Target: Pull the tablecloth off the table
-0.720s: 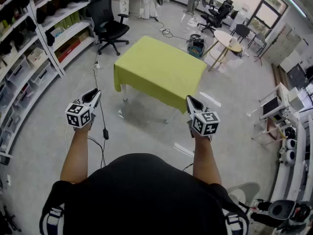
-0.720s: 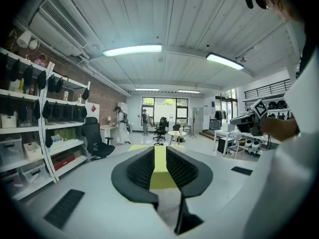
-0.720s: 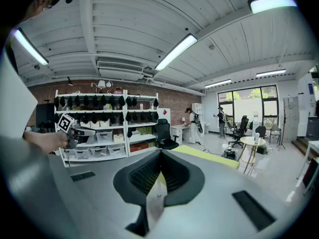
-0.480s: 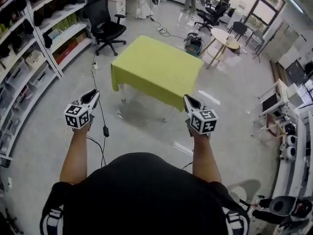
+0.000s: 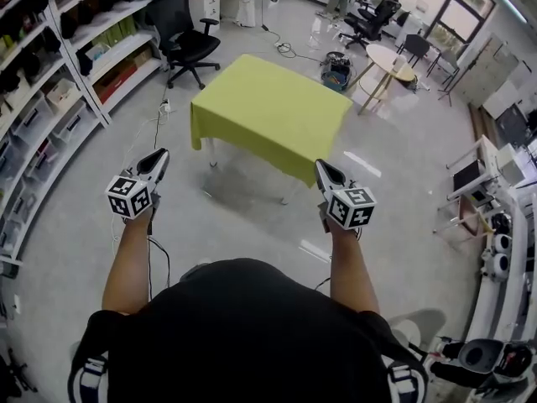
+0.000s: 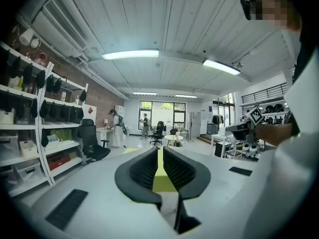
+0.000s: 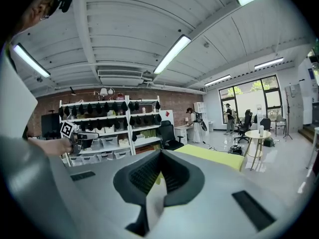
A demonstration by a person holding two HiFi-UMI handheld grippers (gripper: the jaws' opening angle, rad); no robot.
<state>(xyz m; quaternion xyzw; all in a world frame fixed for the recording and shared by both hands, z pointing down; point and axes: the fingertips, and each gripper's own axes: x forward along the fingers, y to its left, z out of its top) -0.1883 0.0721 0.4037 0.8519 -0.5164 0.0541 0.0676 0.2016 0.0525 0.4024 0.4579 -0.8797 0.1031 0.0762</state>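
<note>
**Barely a shift, nothing gripped**

Since the earlier frames the left gripper (image 5: 158, 155) has edged slightly toward the left side of the head view. The tablecloth (image 5: 268, 112) sits a little higher in that picture. The right gripper (image 5: 322, 165) is where it was, and the rest of the layout is the same.

Both grippers are held out in front of the person, well apart from each other, over bare grey floor (image 5: 252, 217).

In the left gripper view the jaws stand only a thin slit apart with nothing between them. A strip of yellow-green cloth shows through the gap, far off. In the right gripper view the jaws are closed together and hold nothing, and the cloth lies ahead and a little to the right of them.

The tablecloth is spread flat over the rectangular table (image 5: 213, 154) and hangs down on every side that shows, with the legs visible below the hem. In the head view the right gripper's tip comes close to the cloth's near corner. The right gripper view, though, shows clear floor between them — no contact on either side.

Around the table:
- A black office chair (image 5: 186, 44) stands beyond its far left corner.
- Shelving (image 5: 59, 74) runs along the left wall.
- A round table (image 5: 388, 64) stands beyond its right end.
</note>
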